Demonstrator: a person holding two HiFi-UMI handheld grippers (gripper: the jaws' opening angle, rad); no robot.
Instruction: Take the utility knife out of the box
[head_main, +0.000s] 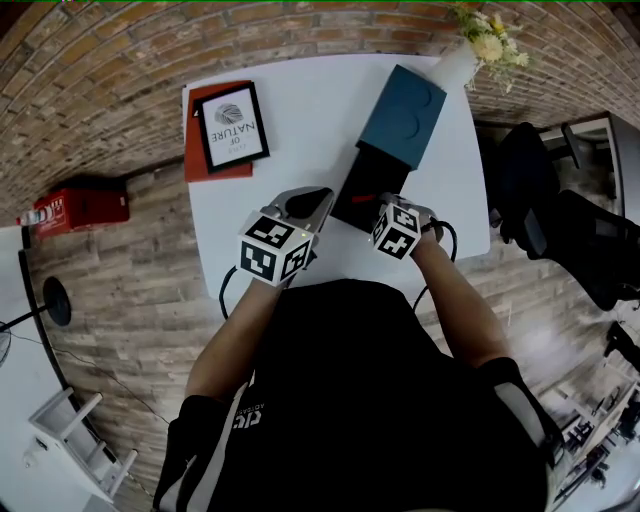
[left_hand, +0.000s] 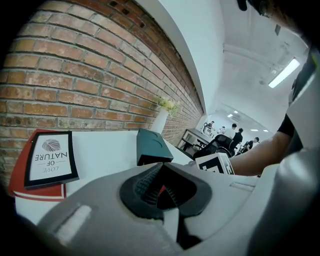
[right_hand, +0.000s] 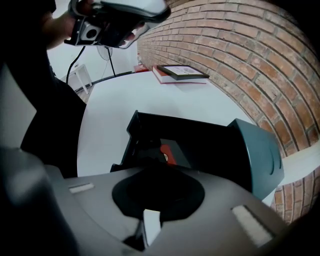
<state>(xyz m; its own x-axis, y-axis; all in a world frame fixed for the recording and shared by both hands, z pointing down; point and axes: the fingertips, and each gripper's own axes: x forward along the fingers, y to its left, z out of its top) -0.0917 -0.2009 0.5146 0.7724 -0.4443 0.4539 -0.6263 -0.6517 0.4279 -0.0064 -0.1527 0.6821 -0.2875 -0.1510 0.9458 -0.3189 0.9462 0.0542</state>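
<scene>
Fingers (head_main: 312, 203) of the left gripper (head_main: 322, 198) and right gripper (head_main: 383, 206) crowd the box's (head_main: 403, 115) open end, near the counter's (head_main: 300, 120) front edge. Left gripper view: tips meet, empty. Right gripper view: jaws closed and empty, aimed at the utility knife (right_hand: 167, 152) lying inside, seemingly lining up.

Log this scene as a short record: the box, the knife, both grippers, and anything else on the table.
box: teal sleeve on white table, black tray slid out toward the person
utility knife: lying in the tray, red part showing
left hand-held gripper: at the tray's left edge, jaw state unclear
right hand-held gripper: at the tray's near end, jaw state unclear
other: framed print on red book; vase at far corner
</scene>
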